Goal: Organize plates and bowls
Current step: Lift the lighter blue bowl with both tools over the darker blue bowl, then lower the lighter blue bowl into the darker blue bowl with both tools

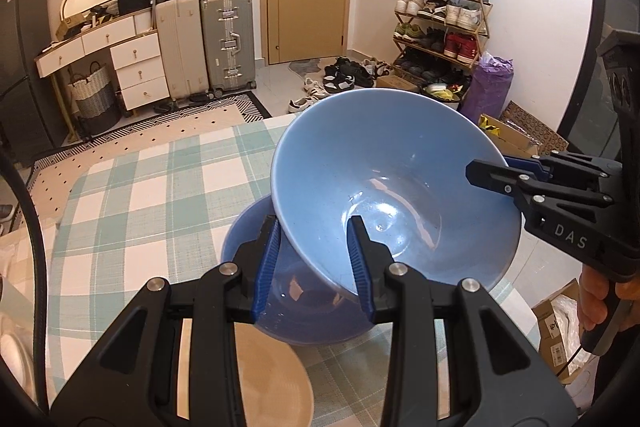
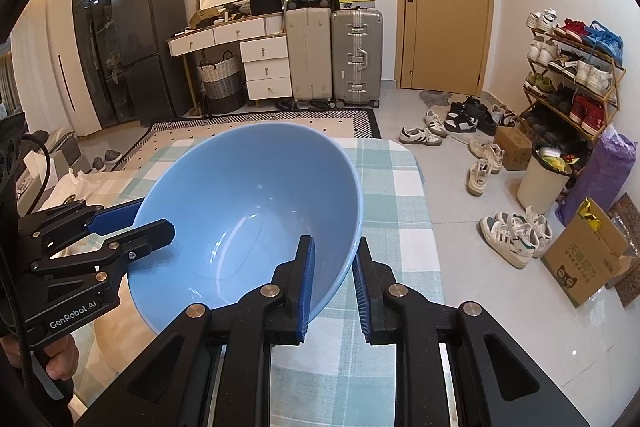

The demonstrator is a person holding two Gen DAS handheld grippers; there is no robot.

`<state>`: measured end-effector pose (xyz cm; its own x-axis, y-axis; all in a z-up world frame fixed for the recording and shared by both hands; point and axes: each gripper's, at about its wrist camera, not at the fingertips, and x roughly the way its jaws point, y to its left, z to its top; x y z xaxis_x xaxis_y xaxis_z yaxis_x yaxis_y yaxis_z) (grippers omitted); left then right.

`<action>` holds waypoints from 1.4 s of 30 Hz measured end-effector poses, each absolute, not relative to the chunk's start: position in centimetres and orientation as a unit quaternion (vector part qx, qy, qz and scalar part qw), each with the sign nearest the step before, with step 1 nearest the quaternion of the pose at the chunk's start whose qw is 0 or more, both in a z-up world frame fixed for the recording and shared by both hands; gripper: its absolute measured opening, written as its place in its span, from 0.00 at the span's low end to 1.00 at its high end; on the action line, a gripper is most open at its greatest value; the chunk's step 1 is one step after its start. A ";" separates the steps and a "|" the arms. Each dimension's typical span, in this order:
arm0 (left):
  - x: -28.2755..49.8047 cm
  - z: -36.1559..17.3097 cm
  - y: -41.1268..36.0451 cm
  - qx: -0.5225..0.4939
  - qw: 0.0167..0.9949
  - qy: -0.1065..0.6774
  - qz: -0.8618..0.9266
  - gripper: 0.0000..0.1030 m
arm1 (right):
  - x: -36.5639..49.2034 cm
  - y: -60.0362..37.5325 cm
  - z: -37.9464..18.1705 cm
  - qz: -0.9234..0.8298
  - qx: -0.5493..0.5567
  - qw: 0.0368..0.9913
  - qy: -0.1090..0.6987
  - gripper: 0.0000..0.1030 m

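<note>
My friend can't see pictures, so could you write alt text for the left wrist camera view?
Two hand-held grippers hold a tilted blue bowl by opposite sides of its rim, the left gripper near and the right gripper at right. A second blue bowl lies beneath, on a green-checked tablecloth.

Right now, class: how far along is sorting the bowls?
Done: nothing visibly finished. In hand: both grippers, left and right, clamp the tilted blue bowl by its rim above a second blue bowl. Left: nesting them; the tan plate waits.

"DAS" – right tongs (image 1: 486,169) body; "GenRobot.AI" – left tongs (image 2: 154,223) body (white lettering).
</note>
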<state>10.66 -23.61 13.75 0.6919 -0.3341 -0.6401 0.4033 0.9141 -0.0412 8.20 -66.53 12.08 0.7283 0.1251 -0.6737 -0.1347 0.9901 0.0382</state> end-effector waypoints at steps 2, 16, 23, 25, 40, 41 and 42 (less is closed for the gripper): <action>10.7 13.8 -23.2 0.051 0.921 0.336 -0.192 0.30 | 8.5 -65.9 12.0 0.075 -0.008 0.929 0.363 0.18; 12.9 12.1 -20.4 0.044 0.926 0.344 -0.145 0.30 | 11.2 -62.7 10.0 0.104 -0.017 0.919 0.381 0.19; 14.6 10.7 -19.6 0.041 0.925 0.352 -0.136 0.30 | 12.4 -62.0 8.6 0.109 -0.020 0.914 0.391 0.19; 15.2 10.3 -19.5 0.039 0.924 0.354 -0.135 0.30 | 12.5 -62.0 8.2 0.108 -0.022 0.912 0.394 0.19; 17.5 6.7 -19.6 0.051 0.917 0.375 -0.125 0.30 | 13.9 -61.5 5.0 0.103 -0.032 0.900 0.422 0.19; 17.5 6.6 -19.5 0.051 0.917 0.375 -0.124 0.30 | 13.9 -61.2 4.8 0.102 -0.036 0.899 0.423 0.19; 17.6 6.2 -19.4 0.052 0.917 0.376 -0.123 0.30 | 14.0 -61.1 4.7 0.102 -0.038 0.899 0.424 0.19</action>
<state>17.58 -19.39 6.25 0.6862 -0.1872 -0.7029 0.2656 0.9641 0.0025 14.01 -61.06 4.73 0.6192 0.1515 -0.7705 -0.2158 0.9763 0.0185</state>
